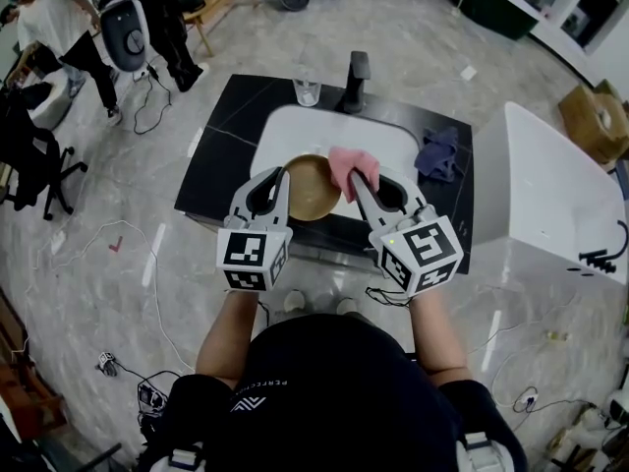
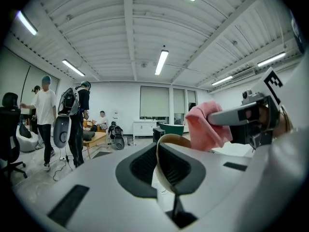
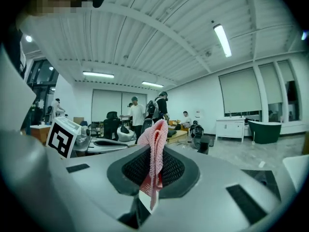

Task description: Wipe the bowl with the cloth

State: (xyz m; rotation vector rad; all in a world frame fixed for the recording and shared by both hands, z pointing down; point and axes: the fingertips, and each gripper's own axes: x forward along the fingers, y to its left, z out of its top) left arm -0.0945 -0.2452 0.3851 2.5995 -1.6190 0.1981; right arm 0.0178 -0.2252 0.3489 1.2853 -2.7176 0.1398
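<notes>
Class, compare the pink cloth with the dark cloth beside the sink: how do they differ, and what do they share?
The pink cloth is light pink; the dark cloth is bluish purple. The pink cloth is clamped in the right gripper, raised beside the bowl; the dark cloth lies loose on the black counter. Both are bunched up.

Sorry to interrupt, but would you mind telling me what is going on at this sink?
A person stands at the white sink with a gripper in each hand. The left gripper is shut on the rim of the tan bowl, holding it over the sink. The right gripper is shut on the pink cloth, which is right beside the bowl's rim. Whether wiping has begun cannot be told from this moment.
</notes>
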